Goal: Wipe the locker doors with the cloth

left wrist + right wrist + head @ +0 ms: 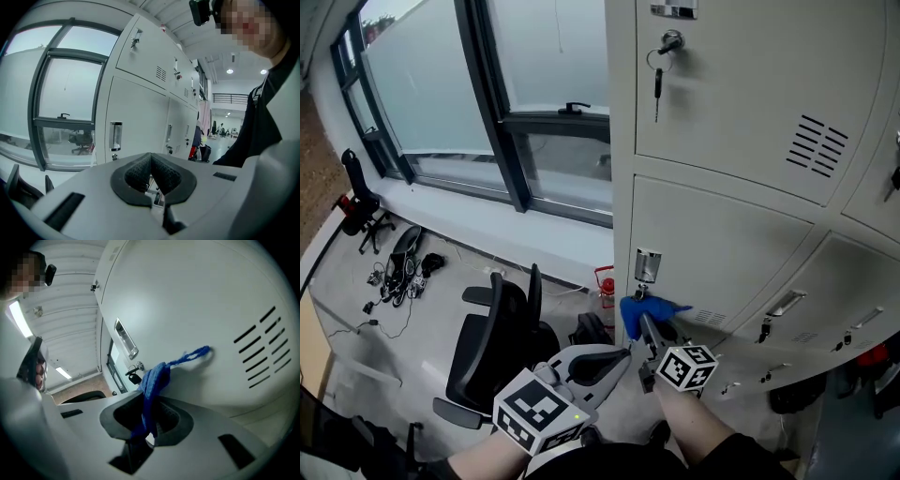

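A blue cloth [643, 312] is pinched in my right gripper [645, 323] and presses against a pale grey locker door [712, 244] low down, just under its handle recess [647, 265]. In the right gripper view the cloth [152, 383] hangs out of the shut jaws, a loop of it [197, 353] lying on the door [187, 310] left of the vent slots [262, 348]. My left gripper [609, 361] is held lower and to the left, away from the lockers, its jaws closed with nothing between them [151, 174].
More locker doors [741, 75] stand above and to the right, one with a key [658, 80] in its lock. A window [487, 84] is on the left. A black office chair [492, 342] stands on the floor below, with cables [398, 272] further left.
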`<state>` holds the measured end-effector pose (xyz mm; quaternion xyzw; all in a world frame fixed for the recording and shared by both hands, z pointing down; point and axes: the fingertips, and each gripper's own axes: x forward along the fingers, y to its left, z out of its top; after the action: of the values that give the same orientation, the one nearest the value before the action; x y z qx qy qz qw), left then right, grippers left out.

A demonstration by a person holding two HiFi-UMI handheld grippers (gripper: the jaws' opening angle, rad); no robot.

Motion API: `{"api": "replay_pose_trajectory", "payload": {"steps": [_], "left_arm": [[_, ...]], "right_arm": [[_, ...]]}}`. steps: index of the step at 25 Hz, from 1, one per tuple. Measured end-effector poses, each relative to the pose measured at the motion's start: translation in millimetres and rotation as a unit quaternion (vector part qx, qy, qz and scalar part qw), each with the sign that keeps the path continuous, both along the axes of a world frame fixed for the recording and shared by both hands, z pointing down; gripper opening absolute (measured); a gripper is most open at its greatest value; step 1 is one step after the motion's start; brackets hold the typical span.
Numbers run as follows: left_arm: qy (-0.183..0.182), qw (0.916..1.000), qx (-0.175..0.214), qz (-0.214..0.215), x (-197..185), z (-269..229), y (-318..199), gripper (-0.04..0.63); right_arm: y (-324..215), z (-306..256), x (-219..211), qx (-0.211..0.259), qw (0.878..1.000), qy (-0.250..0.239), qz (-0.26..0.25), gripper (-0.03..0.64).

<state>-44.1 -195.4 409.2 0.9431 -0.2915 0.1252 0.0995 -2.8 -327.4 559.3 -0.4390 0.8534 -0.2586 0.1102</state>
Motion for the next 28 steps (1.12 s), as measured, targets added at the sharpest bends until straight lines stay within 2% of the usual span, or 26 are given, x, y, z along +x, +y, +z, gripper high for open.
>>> {"api": "replay_pose_trajectory", "payload": {"steps": [9,22,28], "left_arm": [[-0.002,1.0,-0.006,-0.005,-5,4,1,0.006],[-0.003,0.9998,-0.014,-0.015,-2,12,-2,0.006],[0.003,0.9999,-0.013,-0.011,5,13,0,0.006]], "right_arm": [[-9,2,-7,0.004,1.0,-0.001,0.001,0.048],[-6,73,13,-0.075,0.997,0.016,0.019,0.048],[2,68,18,-0.086,0.996,0.016,0.017,0.048]]}}
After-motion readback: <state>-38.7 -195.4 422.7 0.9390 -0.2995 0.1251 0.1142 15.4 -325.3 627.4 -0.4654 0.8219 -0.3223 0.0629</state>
